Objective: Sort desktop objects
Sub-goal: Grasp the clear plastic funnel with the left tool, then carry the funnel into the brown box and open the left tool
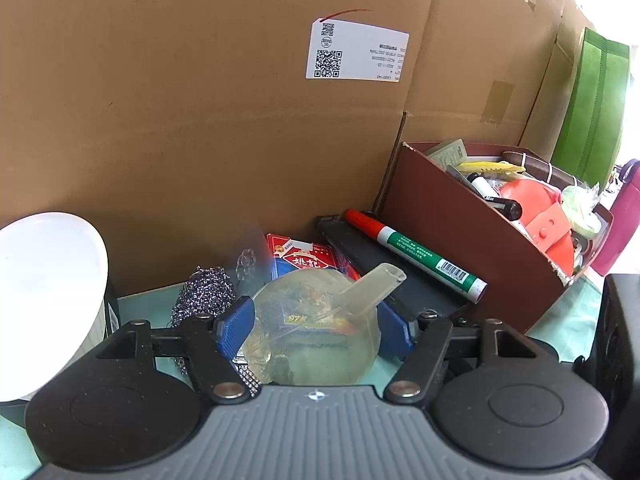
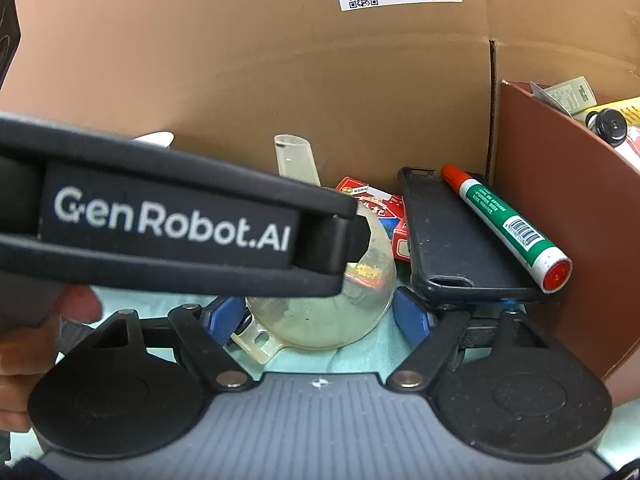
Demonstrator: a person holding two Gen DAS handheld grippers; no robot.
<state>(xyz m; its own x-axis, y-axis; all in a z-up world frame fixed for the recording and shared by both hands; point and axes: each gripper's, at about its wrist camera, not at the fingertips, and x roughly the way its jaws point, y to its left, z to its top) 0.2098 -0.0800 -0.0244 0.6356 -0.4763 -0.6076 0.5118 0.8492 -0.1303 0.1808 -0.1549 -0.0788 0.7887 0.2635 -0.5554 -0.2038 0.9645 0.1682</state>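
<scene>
A clear plastic funnel [image 1: 320,320] sits between the blue pads of my left gripper [image 1: 314,326], which is shut on its wide rim; its spout points up and right. In the right wrist view the same funnel [image 2: 340,316] lies between the open fingers of my right gripper [image 2: 320,316], and the left gripper's black body [image 2: 172,220] crosses in front of it. Behind lie a red card pack [image 1: 304,258], a black phone case [image 1: 384,268] and a green marker with a red cap [image 1: 416,256]. A brown box [image 1: 460,236] at right holds several sorted items.
A large cardboard box [image 1: 200,100] walls off the back. A white bowl [image 1: 44,280] stands at left. A purple metal scrubber [image 1: 204,294] lies beside the funnel. A green bag [image 1: 592,108] and a pink bottle [image 1: 620,216] stand far right. The table has a teal mat [image 1: 576,312].
</scene>
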